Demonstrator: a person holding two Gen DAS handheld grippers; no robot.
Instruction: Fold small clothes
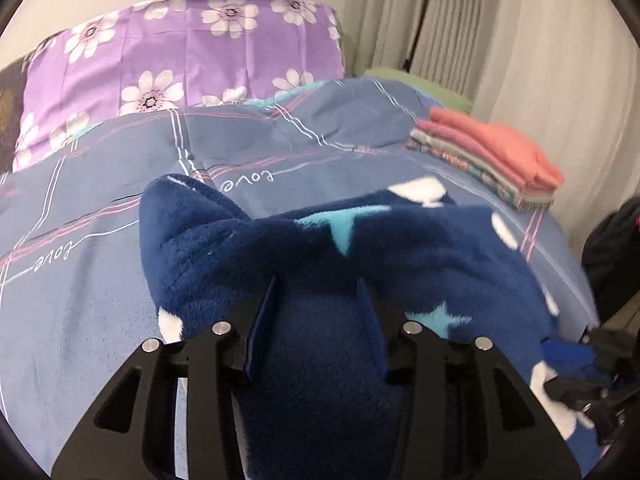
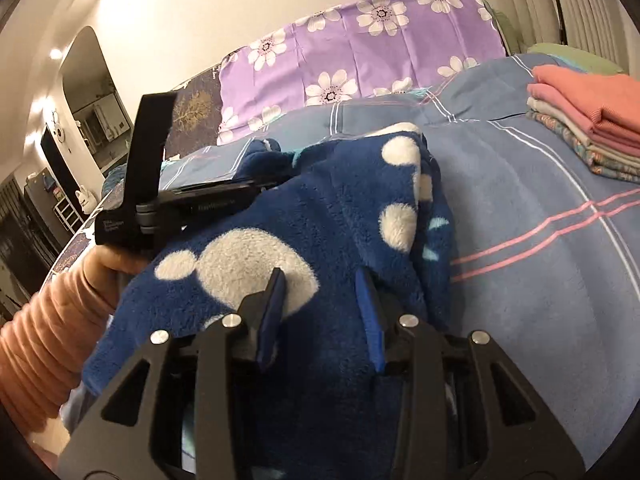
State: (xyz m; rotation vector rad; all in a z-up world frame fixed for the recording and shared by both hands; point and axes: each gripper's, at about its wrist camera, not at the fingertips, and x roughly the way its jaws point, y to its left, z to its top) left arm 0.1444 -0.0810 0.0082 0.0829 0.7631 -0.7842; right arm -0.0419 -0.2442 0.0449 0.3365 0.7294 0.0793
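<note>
A dark blue fleece garment (image 1: 280,264) with white and light blue spots lies bunched on the blue bedspread (image 1: 100,184). My left gripper (image 1: 318,284) sits over it with its jaws apart and the fleece filling the gap between the fingers. My right gripper (image 2: 320,276) also has its jaws apart, resting on the same garment (image 2: 320,208) near a big white patch. The left gripper's body (image 2: 168,200) and the hand holding it show at the left of the right wrist view. The right gripper shows at the lower right edge of the left wrist view (image 1: 592,368).
A stack of folded clothes (image 1: 492,156) topped by a salmon piece lies at the bed's right side, also in the right wrist view (image 2: 588,120). A purple flowered pillow (image 1: 184,52) lies at the head. Curtains (image 1: 520,60) hang right; a dark bag (image 1: 612,256) stands beside the bed.
</note>
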